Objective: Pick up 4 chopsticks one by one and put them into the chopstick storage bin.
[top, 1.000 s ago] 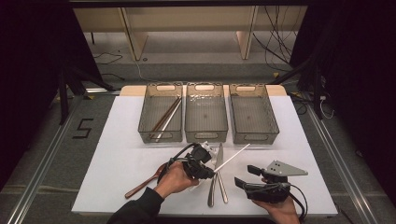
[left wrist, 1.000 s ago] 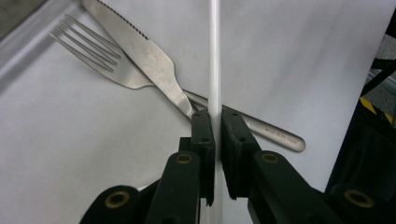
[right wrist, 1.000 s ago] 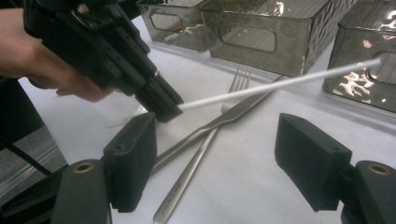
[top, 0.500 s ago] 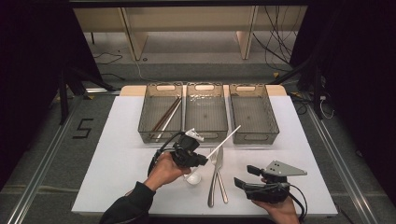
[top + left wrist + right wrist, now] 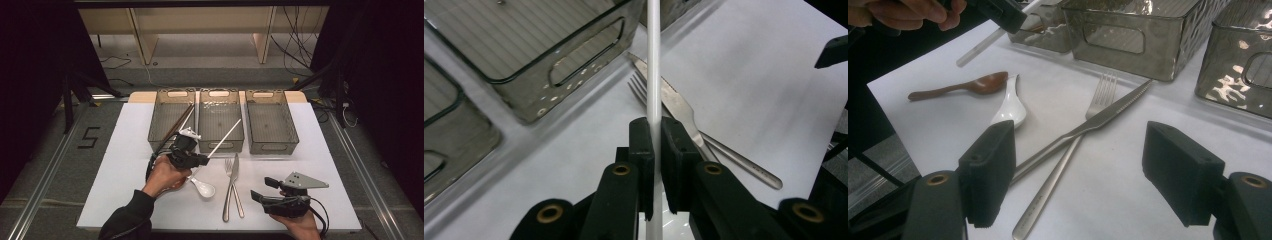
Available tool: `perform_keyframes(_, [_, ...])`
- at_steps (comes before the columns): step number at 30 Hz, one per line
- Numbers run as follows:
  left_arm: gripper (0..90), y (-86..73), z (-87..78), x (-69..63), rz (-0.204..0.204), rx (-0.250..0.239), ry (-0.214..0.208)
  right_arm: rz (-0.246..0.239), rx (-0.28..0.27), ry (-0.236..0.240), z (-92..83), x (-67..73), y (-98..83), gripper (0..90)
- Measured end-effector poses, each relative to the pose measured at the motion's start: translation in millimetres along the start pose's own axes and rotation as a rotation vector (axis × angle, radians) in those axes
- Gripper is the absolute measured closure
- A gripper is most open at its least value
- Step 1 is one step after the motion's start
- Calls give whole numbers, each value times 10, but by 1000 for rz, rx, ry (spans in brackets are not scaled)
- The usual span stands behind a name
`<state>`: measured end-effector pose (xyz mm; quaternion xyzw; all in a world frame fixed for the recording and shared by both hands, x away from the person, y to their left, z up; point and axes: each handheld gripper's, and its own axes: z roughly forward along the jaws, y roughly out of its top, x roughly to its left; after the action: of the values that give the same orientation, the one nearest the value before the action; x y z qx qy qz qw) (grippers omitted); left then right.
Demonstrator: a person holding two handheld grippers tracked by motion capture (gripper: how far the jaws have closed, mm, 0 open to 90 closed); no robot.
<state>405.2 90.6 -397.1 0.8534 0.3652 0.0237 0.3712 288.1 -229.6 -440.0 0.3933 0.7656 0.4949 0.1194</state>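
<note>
white chopstick (image 5: 223, 136): pinched in the left claw (image 5: 204, 160), lifted off the desk, slanting up over the front edge of the middle bin
right claw (image 5: 263, 189): wide open, nothing in it, parked low at the near right of the desk (image 5: 125, 165)
fork (image 5: 230, 187) and knife (image 5: 235, 182): crossed on the desk, just left of the right claw
white spoon (image 5: 202, 187): on the desk, right below the left claw
brown spoon (image 5: 960, 86): flat beside the white spoon's handle
left bin (image 5: 170, 120): brown sticks inside
middle bin (image 5: 220, 117), right bin (image 5: 270, 120): in a row at the back
</note>
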Motion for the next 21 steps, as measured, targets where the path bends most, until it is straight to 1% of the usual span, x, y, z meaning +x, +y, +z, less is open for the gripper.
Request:
perform_keyframes(6, [839,-8,-107,117,-27,-32,20,2,0,0,1,1,0,304])
perform_keyframes(7, [839,-10,-127,141,-26,-35,24,2,-1,1,1,1,0,304])
perform_keyframes(8, [839,-11,-145,159,-36,-42,26,0,-1,1,3,1,0,304])
perform_keyframes(10, [839,-14,-187,209,-38,-48,33,0,-1,1,4,1,0,304])
perform_keyframes(13, [839,-15,-250,286,-64,-69,37,5,-2,1,1,0,0,304])
perform_keyframes(21, [839,19,-420,560,-113,-123,70,7,-2,2,7,-3,-3,304])
